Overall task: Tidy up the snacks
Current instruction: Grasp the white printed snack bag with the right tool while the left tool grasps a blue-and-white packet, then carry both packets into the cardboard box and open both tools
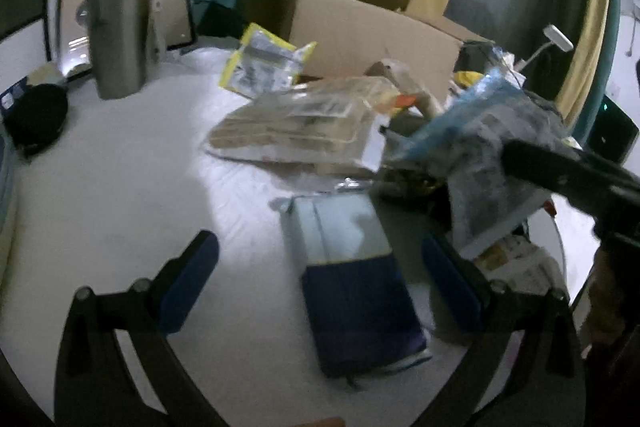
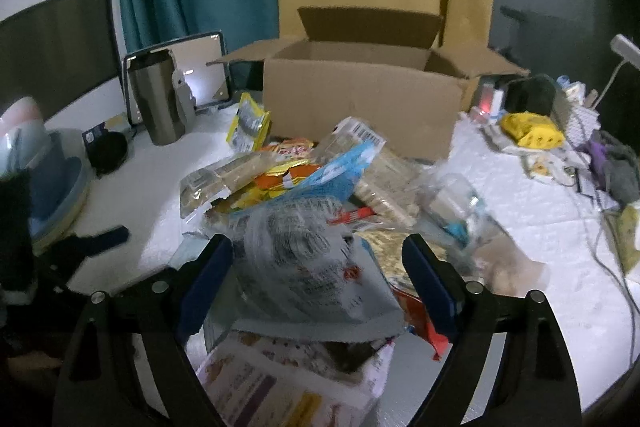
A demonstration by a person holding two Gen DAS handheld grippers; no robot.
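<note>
A pile of snack packets [image 2: 304, 179] lies on the white table in front of an open cardboard box [image 2: 360, 99]. My right gripper [image 2: 316, 255] is open, its blue pads either side of a grey-and-blue printed packet [image 2: 308, 267] on top of the pile; whether the pads touch it I cannot tell. In the left wrist view that packet [image 1: 480, 155] hangs at the right by a black finger of the right gripper. My left gripper [image 1: 320, 259] is open over a pale-and-navy packet [image 1: 352, 287] lying flat. A clear cracker packet [image 1: 304, 123] lies beyond it.
A steel tumbler [image 1: 120, 31] and a mirror [image 1: 176, 7] stand at the back left. A yellow packet [image 1: 264, 63] leans by the box [image 1: 360, 39]. A black round object [image 1: 36, 119] sits far left. Cables, a yellow item [image 2: 532, 131] and clutter fill the right side.
</note>
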